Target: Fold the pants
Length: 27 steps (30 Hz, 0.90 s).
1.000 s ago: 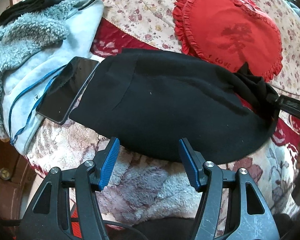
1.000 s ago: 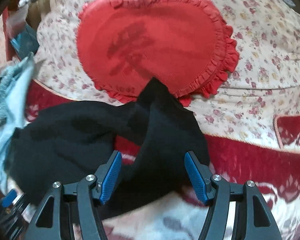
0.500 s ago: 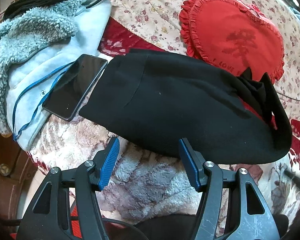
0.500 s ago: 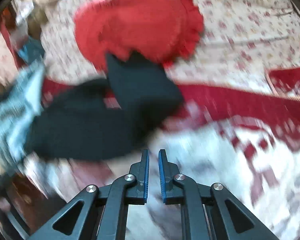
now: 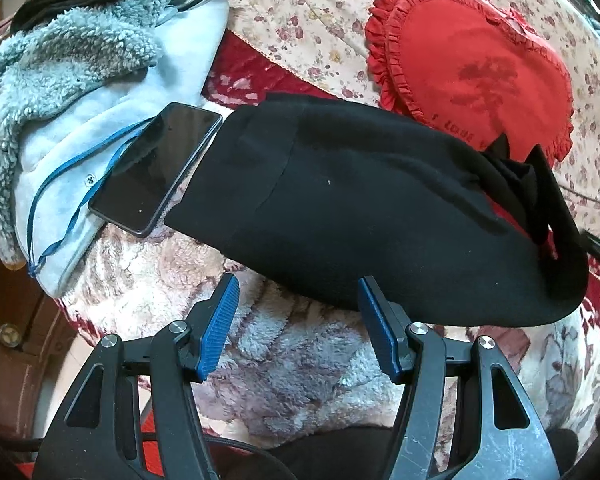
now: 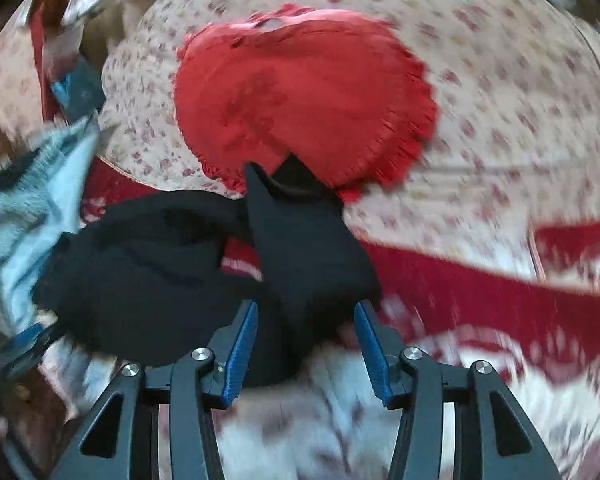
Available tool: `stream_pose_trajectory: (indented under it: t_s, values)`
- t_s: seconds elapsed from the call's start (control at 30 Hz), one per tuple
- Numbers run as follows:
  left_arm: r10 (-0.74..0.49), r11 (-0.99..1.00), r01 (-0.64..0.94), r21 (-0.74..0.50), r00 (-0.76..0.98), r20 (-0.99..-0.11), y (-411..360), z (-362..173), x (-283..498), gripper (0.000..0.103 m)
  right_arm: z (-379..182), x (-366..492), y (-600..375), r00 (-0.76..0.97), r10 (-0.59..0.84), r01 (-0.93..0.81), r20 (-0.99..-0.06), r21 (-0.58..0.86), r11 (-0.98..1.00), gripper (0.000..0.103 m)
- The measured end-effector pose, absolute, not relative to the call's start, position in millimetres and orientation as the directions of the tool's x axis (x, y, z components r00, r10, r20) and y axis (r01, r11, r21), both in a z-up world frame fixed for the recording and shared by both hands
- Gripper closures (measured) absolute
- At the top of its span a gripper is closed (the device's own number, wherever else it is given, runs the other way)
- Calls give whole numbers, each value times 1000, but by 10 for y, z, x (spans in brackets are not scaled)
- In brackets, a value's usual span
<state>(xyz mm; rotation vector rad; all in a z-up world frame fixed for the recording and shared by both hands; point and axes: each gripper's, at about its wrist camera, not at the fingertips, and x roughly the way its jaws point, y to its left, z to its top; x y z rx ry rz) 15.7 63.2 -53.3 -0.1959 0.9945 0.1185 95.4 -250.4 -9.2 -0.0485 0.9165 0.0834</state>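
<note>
Your right gripper [image 6: 305,336] has just been opening from a near-shut pinch; its jaws now straddle the bunched end of the black knit pants [image 5: 360,216] without pressing it. I judge you've let go to re-grip. Your left gripper [image 5: 298,320] hovers open, empty, beside the near edge. On the plush floral blanket [image 5: 300,380], the pants run from dark phone [image 5: 156,168] toward red heart pillow [image 5: 472,60].

The right wrist view is smeared with motion blur. The black pants [image 6: 172,276] hide the heart pillow's [image 6: 300,96] lower tip, and the phone's [image 5: 156,168] right edge is tucked under them.
</note>
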Motion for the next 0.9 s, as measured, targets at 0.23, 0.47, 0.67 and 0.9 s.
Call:
stream_pose_trajectory:
  t_s: [0.23,0.47,0.67,0.9]
  values:
    - [18,968,-220,-116,527,-849,805,-588,149,42,-327,1394,-2818,580,156,-31,-800,170,985,97]
    - [-20,953,-250,-171,511,-859,844,-677,141,42,-119,334,-3871,640,138,148,-756,299,943,98]
    - [-90,926,-268,-267,530,-843,934,-633,70,42,-692,104,-4283,585,289,239,-758,501,832,76]
    - [-186,844,-353,-405,517,-836,1140,-809,132,34,-838,115,-4473,597,355,283,-720,603,746,68]
